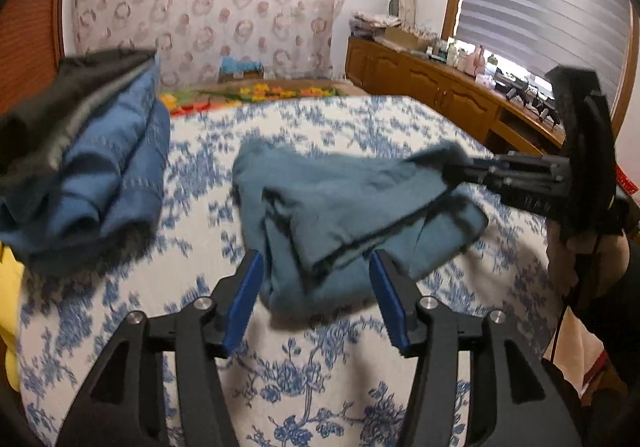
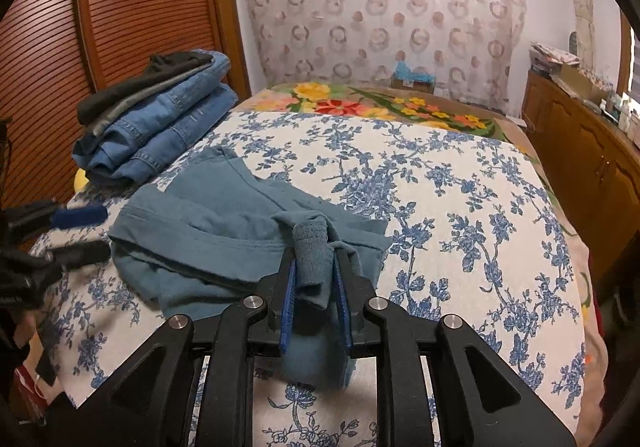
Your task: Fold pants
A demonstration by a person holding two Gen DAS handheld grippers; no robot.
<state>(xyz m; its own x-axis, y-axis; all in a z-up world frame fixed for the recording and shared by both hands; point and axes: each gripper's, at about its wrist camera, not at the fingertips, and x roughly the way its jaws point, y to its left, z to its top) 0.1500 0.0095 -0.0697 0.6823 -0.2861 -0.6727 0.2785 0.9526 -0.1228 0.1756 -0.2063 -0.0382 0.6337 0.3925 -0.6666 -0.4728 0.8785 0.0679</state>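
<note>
The teal pants (image 1: pixel 340 199) lie folded in a loose bundle on the blue-flowered bedspread (image 1: pixel 360 119). My left gripper (image 1: pixel 316 259) is open. Its blue pads (image 1: pixel 244 299) stand on either side of the bundle's near edge without pressing on it. In the right wrist view the left gripper (image 2: pixel 80 233) sits just left of the pants (image 2: pixel 208 223), jaws apart. My right gripper (image 2: pixel 316 259) is shut on a bunched fold of the pants at their right end. From the left wrist view, that right gripper (image 1: pixel 452 171) reaches in from the right and holds the cloth's corner.
A stack of folded jeans and dark clothes (image 2: pixel 160 127) sits at the bed's left side, near a slatted wooden door (image 2: pixel 120 7). A bright flowered blanket (image 2: pixel 380 103) covers the far end. Wooden cabinets (image 2: pixel 592 167) run along the right. Something yellow (image 1: pixel 10 287) lies at the left edge.
</note>
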